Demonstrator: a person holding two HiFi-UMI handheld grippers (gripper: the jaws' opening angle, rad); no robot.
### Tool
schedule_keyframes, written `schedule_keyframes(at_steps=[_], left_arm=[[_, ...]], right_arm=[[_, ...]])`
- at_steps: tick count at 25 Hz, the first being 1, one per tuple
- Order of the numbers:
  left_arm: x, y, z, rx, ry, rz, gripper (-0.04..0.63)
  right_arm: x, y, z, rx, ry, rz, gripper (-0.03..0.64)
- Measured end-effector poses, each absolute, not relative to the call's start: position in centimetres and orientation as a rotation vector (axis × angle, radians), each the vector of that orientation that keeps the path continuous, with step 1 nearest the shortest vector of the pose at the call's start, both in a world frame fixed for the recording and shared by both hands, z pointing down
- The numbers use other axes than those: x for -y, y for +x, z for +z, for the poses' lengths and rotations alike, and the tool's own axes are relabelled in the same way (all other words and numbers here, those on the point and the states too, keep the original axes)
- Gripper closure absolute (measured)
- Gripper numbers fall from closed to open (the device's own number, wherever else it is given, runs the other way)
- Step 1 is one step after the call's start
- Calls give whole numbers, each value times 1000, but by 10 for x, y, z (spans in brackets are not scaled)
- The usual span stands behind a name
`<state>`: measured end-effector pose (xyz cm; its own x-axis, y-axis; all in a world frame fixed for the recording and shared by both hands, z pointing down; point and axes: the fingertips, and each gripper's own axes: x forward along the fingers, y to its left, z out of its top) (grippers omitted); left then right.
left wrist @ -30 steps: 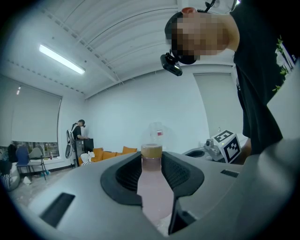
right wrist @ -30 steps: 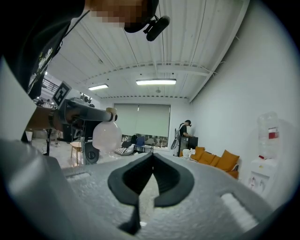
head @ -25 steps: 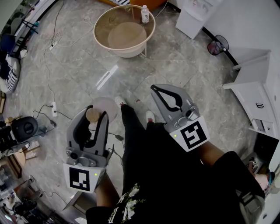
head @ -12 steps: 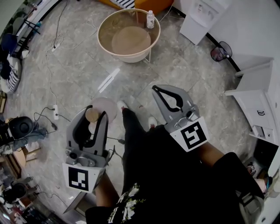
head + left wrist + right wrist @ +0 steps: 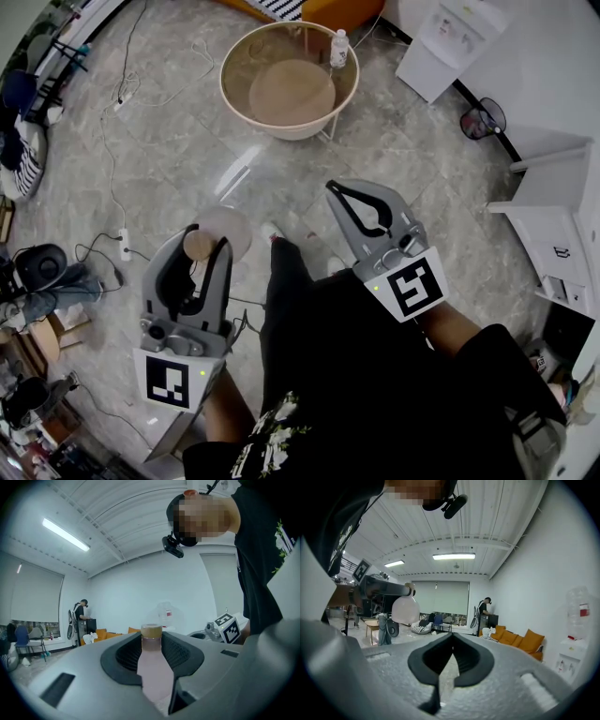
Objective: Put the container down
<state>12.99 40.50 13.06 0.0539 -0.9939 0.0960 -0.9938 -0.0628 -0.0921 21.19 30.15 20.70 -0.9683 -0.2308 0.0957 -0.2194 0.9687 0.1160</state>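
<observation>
Left tongs (image 5: pixel 202 246) nearest, by the person's left leg: jaws closed on the container (image 5: pixel 230 230), a pale pink bottle with a tan cap. Grip sits near the neck, with the cap above the jaws and the round body below, clear of the grey stone floor (image 5: pixel 169 159). Right tongs (image 5: pixel 335 189) just beyond, on the other side of the dark trouser legs: jaws pressed tip to tip, nothing between. Farther off, a round tan surface (image 5: pixel 227 84) with a small bottle (image 5: pixel 339 47) at its rim.
</observation>
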Motion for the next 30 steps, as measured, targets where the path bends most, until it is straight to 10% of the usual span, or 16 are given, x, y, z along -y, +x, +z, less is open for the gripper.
schedule_keyframes(at_steps=[30], left_arm=[[-390, -156, 143, -2066, -2365, -233, 455]], right_arm=[[-272, -53, 214, 2929, 515, -199, 621]])
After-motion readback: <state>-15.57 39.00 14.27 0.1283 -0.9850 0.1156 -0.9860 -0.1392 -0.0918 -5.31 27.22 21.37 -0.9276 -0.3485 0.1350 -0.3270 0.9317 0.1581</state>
